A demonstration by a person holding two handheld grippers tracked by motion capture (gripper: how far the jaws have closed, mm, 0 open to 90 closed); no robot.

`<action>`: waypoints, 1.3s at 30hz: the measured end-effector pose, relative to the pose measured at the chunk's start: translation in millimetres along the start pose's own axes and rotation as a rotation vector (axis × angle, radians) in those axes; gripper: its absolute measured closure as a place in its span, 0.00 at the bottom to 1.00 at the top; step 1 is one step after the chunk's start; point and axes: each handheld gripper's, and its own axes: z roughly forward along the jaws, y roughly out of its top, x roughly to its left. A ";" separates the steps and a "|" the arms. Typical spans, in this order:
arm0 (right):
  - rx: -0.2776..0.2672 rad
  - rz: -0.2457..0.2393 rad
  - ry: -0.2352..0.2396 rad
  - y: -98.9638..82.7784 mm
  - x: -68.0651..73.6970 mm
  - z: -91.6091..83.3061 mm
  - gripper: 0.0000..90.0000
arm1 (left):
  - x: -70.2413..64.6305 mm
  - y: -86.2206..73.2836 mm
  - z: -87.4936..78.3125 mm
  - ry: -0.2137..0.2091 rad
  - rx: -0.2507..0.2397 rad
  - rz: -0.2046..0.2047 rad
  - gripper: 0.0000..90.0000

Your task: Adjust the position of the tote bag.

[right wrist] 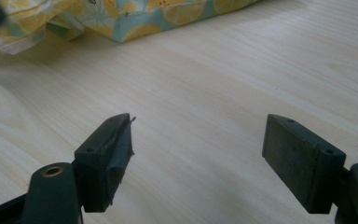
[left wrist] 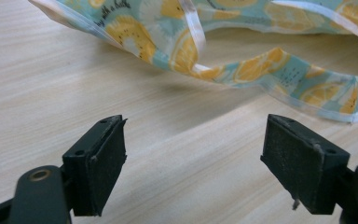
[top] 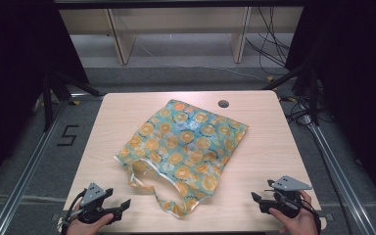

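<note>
A teal cloth bag (top: 186,144) printed with orange slices lies crumpled across the middle of the light wooden table (top: 264,132), its handle loop (top: 164,198) trailing toward the front edge. My left gripper (top: 122,205) rests at the front left corner, open, jaws pointing right toward the handle. In the left gripper view the strap (left wrist: 242,70) lies on the wood just beyond the open gripper (left wrist: 193,154). My right gripper (top: 255,198) sits at the front right, open, pointing left. In the right gripper view its gripper (right wrist: 198,156) holds nothing, and the bag's edge (right wrist: 135,16) lies farther off.
A round cable hole (top: 223,104) is in the table's far side. Bare wood lies on both sides of the bag. Beyond the table stand pale shelf legs (top: 122,39), loose cables (top: 269,44) and black stand legs (top: 49,93).
</note>
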 end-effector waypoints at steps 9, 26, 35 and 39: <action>0.004 -0.006 0.003 -0.3 0.1 -0.5 0.26 | -1.6 0.6 2.2 -0.009 -0.011 0.009 0.23; -0.043 -0.036 0.113 17.6 21.9 6.4 0.25 | 7.1 18.6 1.8 0.002 -0.083 -0.036 0.23; -0.043 -0.084 0.133 29.7 35.0 13.5 0.26 | 36.9 50.6 14.6 0.043 -0.113 -0.087 0.23; -0.041 -0.049 0.146 34.7 38.2 16.8 0.27 | 43.8 65.0 27.4 0.027 -0.106 -0.100 0.22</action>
